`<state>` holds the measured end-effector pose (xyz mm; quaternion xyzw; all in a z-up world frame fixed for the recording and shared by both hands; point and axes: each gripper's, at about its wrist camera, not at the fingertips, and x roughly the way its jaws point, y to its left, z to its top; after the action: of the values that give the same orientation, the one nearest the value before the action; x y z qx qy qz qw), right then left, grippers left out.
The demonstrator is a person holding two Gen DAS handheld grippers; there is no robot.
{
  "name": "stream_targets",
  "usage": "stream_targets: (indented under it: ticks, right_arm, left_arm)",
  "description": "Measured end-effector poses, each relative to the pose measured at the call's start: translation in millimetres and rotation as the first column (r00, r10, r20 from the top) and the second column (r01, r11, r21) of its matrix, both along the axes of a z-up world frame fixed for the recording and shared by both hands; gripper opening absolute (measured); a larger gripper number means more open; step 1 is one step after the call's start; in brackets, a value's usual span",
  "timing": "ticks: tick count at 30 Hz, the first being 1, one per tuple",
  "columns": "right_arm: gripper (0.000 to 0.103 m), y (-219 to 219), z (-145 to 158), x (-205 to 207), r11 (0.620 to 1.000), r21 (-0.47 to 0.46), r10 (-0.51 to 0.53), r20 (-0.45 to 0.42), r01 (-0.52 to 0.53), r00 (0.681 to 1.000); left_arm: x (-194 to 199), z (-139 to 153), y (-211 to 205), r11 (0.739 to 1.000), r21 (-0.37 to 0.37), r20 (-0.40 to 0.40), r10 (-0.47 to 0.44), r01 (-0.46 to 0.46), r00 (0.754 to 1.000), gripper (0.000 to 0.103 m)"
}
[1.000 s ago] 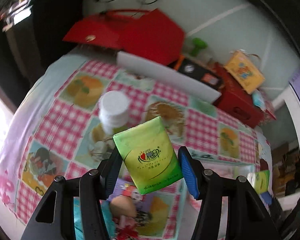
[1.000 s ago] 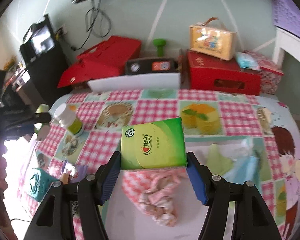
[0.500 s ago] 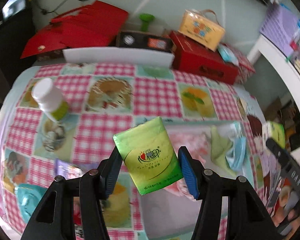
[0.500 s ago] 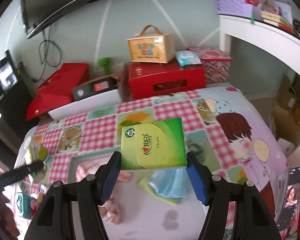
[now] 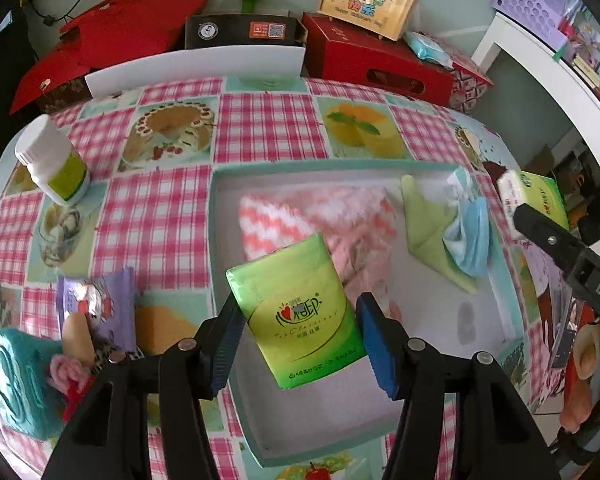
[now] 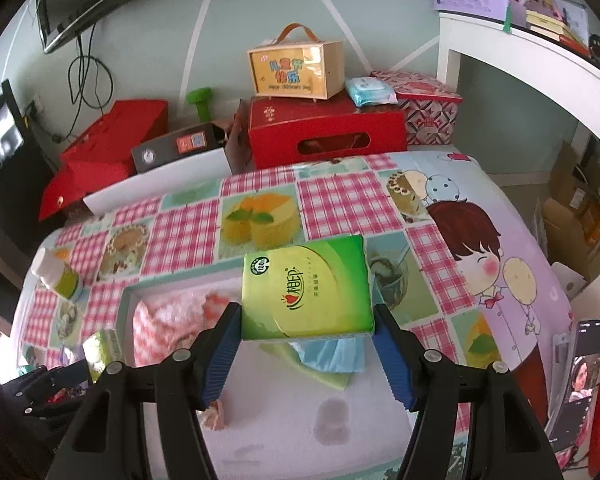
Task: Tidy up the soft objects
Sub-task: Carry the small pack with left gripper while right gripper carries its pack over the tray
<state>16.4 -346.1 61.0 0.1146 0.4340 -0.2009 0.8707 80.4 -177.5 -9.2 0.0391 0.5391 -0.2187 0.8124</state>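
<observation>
Left wrist view first: our shallow white tray (image 5: 228,280) with its teal rim sits on the glossy checked tablecloth (image 5: 268,128), already holding a fluffy pink-and-white towel (image 5: 324,216) and a folded green cloth (image 5: 428,240). Each gripper clamps a green tissue pack above that tray: the left gripper (image 5: 296,344) pinches its tissue pack (image 5: 296,316) tilted, the right gripper (image 6: 306,344) holds its own pack (image 6: 306,288) flat. We judge both light, squashy and film-slick, best gripped across the wide flanks.
</observation>
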Motion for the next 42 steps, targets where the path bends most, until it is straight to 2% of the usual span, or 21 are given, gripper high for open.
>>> stream_targets:
  ticks: [12,22,31,34,38,42]
  right_arm:
    - [0.068,28.7,-21.0,-17.8,0.998,-0.007,0.056,-0.067,-0.057,0.996]
    - [0.068,36.6,-55.4,-34.4,0.997,0.051,0.068,-0.150,-0.061,0.986]
    - [0.068,28.2,-83.4,-34.0,0.994,0.105,0.064,-0.205,-0.043,0.977]
    - [0.068,23.2,-86.0,-34.6,0.994,0.105,0.043,-0.220,-0.020,0.975]
    - [0.070,17.2,-78.5,-36.7,0.997,0.078,0.007,-0.210,0.010,0.978]
    - [0.074,17.4,-66.7,-36.6,0.999,0.052,0.001,-0.185,0.009,0.983]
  left_arm:
    - [-22.5,-9.2,9.3,1.000,-0.009,-0.011,0.007,-0.007,1.000,0.059]
    - [-40.0,-29.9,16.0,1.000,0.009,-0.050,0.009,-0.009,0.999,0.059]
    - [-39.1,-44.0,12.3,0.999,0.036,-0.089,0.007,-0.004,0.996,0.059]
    - [-39.0,-43.4,10.3,0.999,0.038,-0.094,-0.001,0.004,0.996,0.059]
    - [-37.3,-37.5,11.1,1.000,-0.001,-0.111,-0.009,0.009,0.994,0.059]
    - [-37.4,-23.4,13.1,1.000,-0.026,-0.079,-0.010,0.008,0.997,0.060]
